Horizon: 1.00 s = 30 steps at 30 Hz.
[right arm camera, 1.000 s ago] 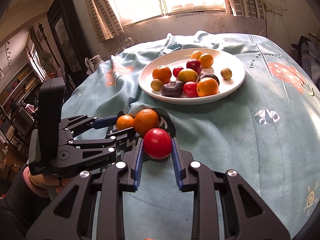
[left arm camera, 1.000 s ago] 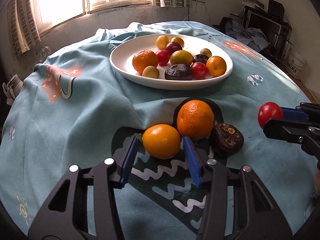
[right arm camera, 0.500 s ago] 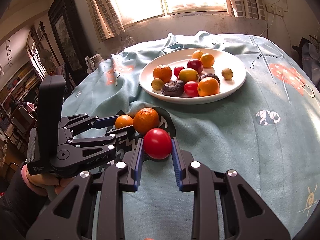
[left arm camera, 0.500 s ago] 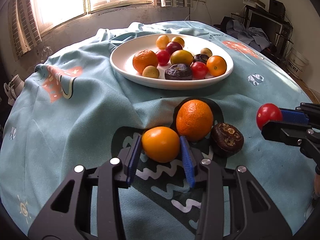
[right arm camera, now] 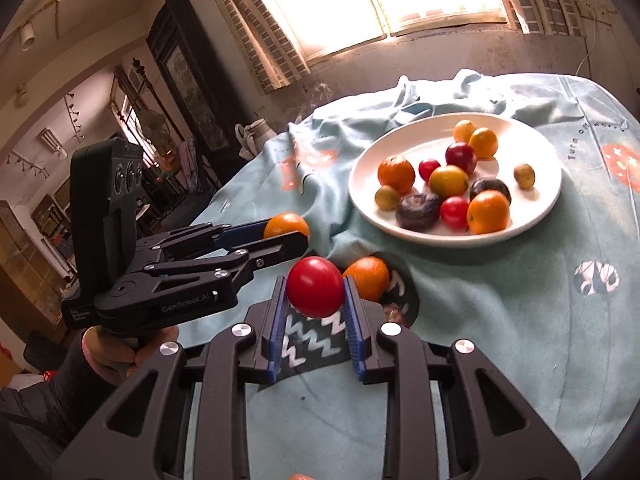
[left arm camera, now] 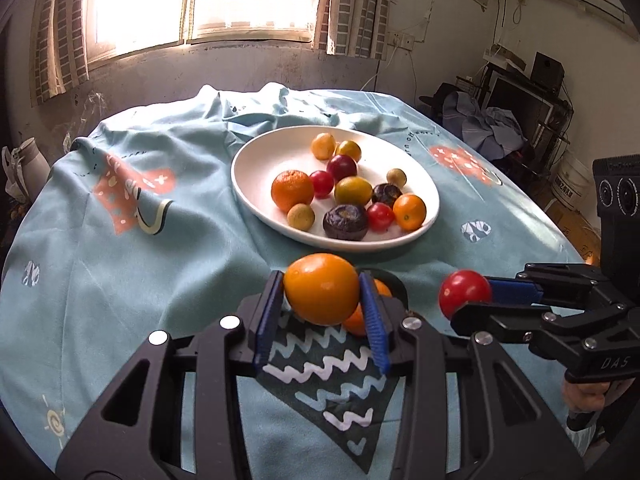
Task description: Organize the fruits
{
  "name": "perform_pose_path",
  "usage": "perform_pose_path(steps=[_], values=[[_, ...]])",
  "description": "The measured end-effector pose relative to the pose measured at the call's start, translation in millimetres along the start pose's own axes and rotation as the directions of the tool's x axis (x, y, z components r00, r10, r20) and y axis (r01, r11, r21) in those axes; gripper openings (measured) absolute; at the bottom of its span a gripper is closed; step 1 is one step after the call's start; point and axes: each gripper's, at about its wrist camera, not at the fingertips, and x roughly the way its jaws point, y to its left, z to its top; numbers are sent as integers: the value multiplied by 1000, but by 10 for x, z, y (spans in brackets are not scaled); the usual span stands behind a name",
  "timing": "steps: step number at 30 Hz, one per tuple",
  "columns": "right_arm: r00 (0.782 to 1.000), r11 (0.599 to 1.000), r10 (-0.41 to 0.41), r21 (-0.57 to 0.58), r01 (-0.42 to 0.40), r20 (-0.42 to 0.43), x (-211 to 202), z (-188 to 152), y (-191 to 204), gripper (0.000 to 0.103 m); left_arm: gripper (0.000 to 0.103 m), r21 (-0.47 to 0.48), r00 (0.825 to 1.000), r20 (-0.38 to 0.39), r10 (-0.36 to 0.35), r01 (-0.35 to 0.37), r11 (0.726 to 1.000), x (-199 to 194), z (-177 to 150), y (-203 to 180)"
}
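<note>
My left gripper (left arm camera: 322, 304), its jaws just closed on the small orange (left arm camera: 322, 289), has lifted it off the cloth (left arm camera: 120, 280) while my right gripper (right arm camera: 314, 300) stays clamped on the red tomato (right arm camera: 315, 287), so both can go to the white plate (left arm camera: 256, 160) beyond.

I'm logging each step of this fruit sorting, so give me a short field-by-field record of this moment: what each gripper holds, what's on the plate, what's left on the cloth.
left gripper: shut on the smooth orange fruit, lifted clear of the cloth
right gripper: shut on the red tomato, also off the cloth
white plate: holds about a dozen mixed fruits, orange, red, yellow and dark purple
tablecloth: light blue with prints
left on cloth: rough-skinned orange, with a dark fruit beside it, mostly hidden
</note>
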Motion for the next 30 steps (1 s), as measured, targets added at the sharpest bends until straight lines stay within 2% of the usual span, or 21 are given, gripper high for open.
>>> perform_pose_path(steps=[4,8,10,13,14,15,16,17,18,20,23,25,26,27,28,30], values=[[983,990,-143,17,142,111,49,315,-287,28,40,13,999,24,31,-31,999,246,375,-34],[940,950,-308,-4,312,147,272,588,-585,28,40,8,998,12,67,-67,998,653,739,-8],[932,941,-336,7,339,136,387,684,-763,28,40,-11,997,-17,80,-81,997,878,889,44],[936,941,-337,31,336,105,497,736,-954,29,40,-26,993,-62,97,-99,995,1150,1023,120],[938,943,-333,31,332,98,532,742,-981,32,40,-23,991,-75,107,-109,994,1209,1039,133],[939,943,-331,28,330,91,546,736,-992,43,45,-26,989,-86,119,-121,992,1240,1045,145],[939,943,-333,26,332,86,550,727,-987,57,70,-33,988,-87,128,-132,991,1228,1037,153],[938,942,-336,28,335,87,530,714,-970,65,82,-44,987,-69,142,-145,988,1167,1018,159],[937,942,-334,30,333,97,491,702,-941,68,92,-56,986,-31,162,-164,985,1063,984,168],[937,944,-329,25,328,116,396,669,-852,70,93,-62,982,8,187,-186,981,870,915,169],[936,945,-326,13,328,130,251,592,-664,78,97,-78,987,-13,161,-161,984,605,744,179],[909,923,-376,-19,385,177,135,501,-469,91,99,-108,987,-9,157,-157,982,407,567,201],[894,909,-396,-45,414,210,74,454,-353,94,99,-118,987,-5,162,-162,980,317,460,204],[887,901,-402,-76,427,227,25,409,-244,98,99,-125,985,-2,170,-169,978,234,359,207],[894,902,-387,-108,418,227,-10,361,-144,99,99,-133,983,2,185,-183,974,161,253,217],[929,923,-312,-166,346,200,-54,241,-4,99,100,-153,978,14,207,-202,967,35,41,234]])
